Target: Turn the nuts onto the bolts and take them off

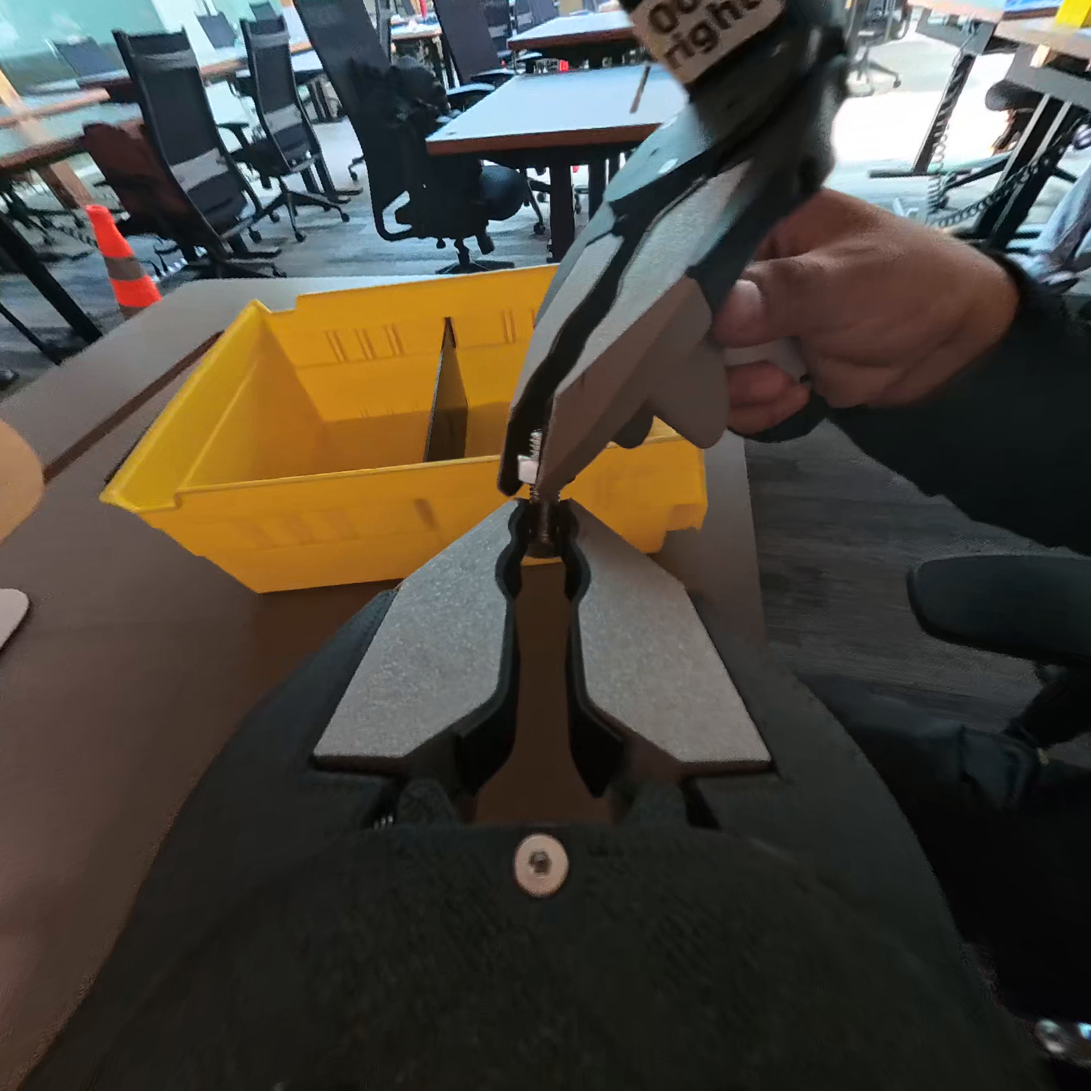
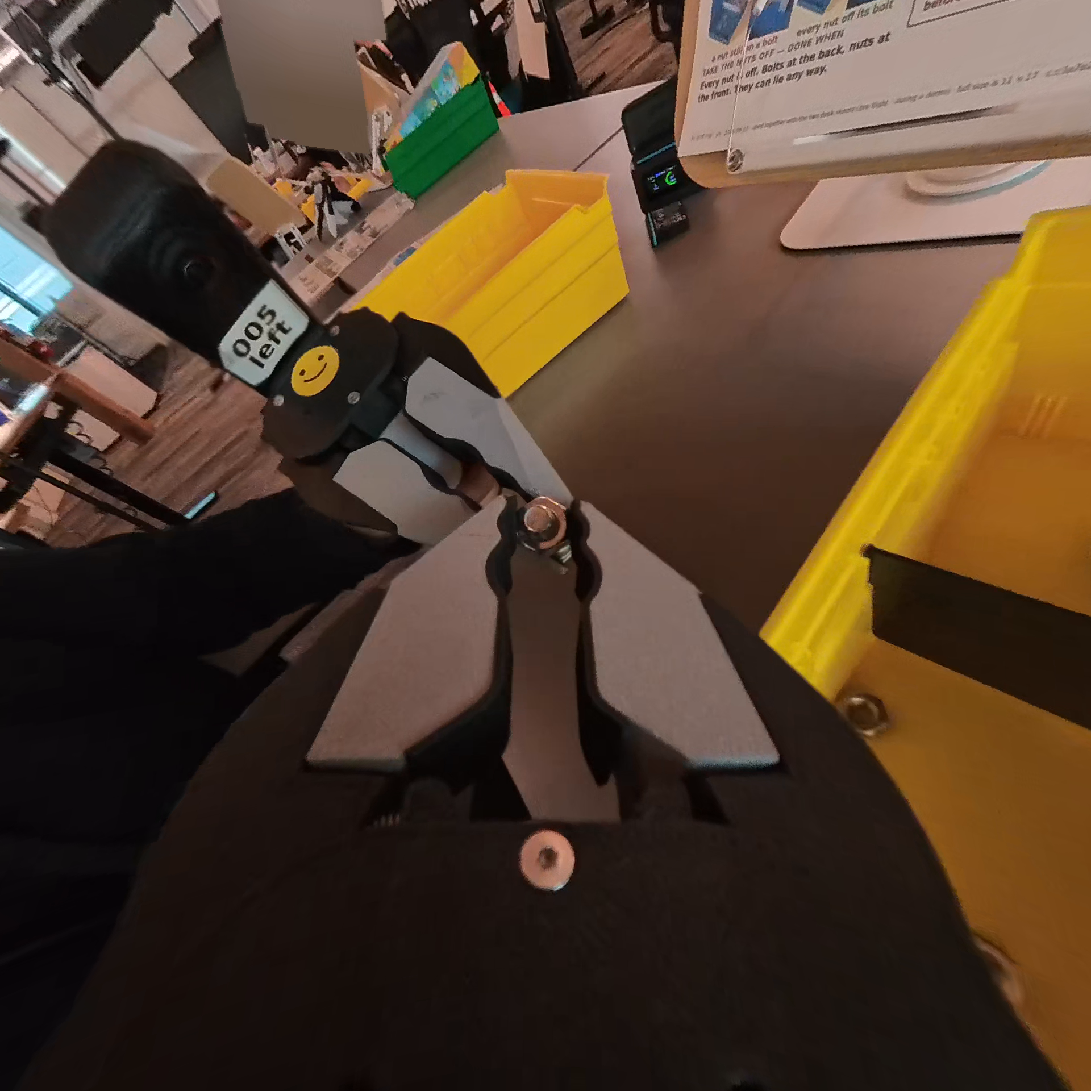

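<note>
In the left wrist view my left gripper (image 1: 540, 534) is shut on a dark bolt (image 1: 540, 528), held just above the front wall of a yellow bin (image 1: 295, 519). My right gripper (image 1: 525, 487) comes down from the upper right and is shut on a silver nut (image 1: 527, 469) that sits on the bolt's thread. In the right wrist view my right gripper (image 2: 540, 531) holds the nut (image 2: 546, 531), and the left gripper (image 2: 534, 496) meets it from the left. A loose nut (image 2: 863, 714) lies in the yellow bin (image 2: 826, 590) at the right.
A black divider (image 1: 448, 401) splits the bin. A second yellow bin (image 2: 519, 271), a green bin (image 2: 443, 147), a small black device (image 2: 661, 183) and a sheet on a stand (image 2: 885, 88) are on the table. Office chairs and an orange cone (image 1: 121, 260) stand beyond. Left and right tips are no more than a few centimetres apart.
</note>
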Demonstrator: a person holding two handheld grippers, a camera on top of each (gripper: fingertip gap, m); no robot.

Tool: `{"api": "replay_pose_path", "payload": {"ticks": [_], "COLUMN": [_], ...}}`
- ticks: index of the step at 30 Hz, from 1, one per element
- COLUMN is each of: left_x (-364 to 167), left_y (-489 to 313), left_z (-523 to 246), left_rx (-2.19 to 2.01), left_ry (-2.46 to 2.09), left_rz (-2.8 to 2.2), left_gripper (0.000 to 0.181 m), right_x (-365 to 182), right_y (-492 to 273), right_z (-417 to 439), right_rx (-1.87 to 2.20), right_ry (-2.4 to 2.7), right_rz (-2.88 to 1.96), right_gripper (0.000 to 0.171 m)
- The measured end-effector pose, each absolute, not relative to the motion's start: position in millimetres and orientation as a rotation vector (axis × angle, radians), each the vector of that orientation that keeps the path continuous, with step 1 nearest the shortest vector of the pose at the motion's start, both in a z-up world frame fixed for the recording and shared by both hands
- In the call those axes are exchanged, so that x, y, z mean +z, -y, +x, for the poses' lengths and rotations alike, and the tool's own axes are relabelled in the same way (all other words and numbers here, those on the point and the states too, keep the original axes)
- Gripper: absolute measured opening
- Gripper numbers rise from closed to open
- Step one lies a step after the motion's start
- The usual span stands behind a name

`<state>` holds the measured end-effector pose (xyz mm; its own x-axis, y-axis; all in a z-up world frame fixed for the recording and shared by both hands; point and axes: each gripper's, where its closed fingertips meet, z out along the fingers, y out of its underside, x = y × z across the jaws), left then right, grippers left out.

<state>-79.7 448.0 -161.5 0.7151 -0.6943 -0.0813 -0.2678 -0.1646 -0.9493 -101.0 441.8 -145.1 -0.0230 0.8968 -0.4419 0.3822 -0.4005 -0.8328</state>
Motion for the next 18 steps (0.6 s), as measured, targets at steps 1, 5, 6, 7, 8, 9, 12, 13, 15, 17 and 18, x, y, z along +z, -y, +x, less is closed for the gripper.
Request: {"api": "replay_pose_path", "payload": {"ticks": [1,5,6,7,8,9,12,13,15,17,18], "left_x": [-161.6,-155.4,-151.5,-148.3,-145.6,-141.4,-135.1,-135.2,-134.2,-126.0,-123.1], "left_y": [-451.9,-465.7,-467.1,-467.7,-469.7,-471.4,-474.9,-475.2,-472.6,-472.7,-474.4], "left_z": [-77.5,-70.3,-69.7,-69.1,-70.0,-71.6,-67.9,-61.1,-44.6,-41.6,-45.0], "left_rx": [-0.478,-0.567,-0.564,-0.567,-0.561,-0.565,-0.558,-0.540,-0.568,-0.587,-0.587], "left_ry": [-0.745,-0.670,-0.657,-0.648,-0.634,-0.618,-0.625,-0.650,-0.684,-0.659,-0.637], "left_rz": [-1.755,-1.730,-1.706,-1.689,-1.675,-1.651,-1.625,-1.616,-1.598,-1.561,-1.558], "left_gripper": [0.008,0.007,0.007,0.007,0.007,0.007,0.007,0.007,0.007,0.007,0.006], "right_x": [-145.1,-135.9,-135.1,-135.4,-135.0,-137.2,-129.0,-113.3,-91.7,-105.1,-113.7], "right_y": [-446.6,-464.8,-468.8,-473.6,-477.7,-485.2,-499.8,-483.6,-461.7,-474.9,-482.7], "right_z": [-99.0,-88.6,-86.1,-82.3,-76.7,-67.1,-43.6,-48.7,-59.7,-64.4,-61.3], "right_rx": [1.361,1.110,1.066,1.029,1.023,0.997,0.970,1.131,1.293,1.137,1.081], "right_ry": [1.331,1.261,1.244,1.224,1.197,1.159,1.067,1.074,1.089,1.097,1.089], "right_rz": [-1.768,-1.668,-1.657,-1.655,-1.660,-1.692,-1.651,-1.577,-1.472,-1.539,-1.570], "right_gripper": [0.015,0.032,0.032,0.030,0.036,0.024,0.020,0.032,0.045,0.043,0.041]}}
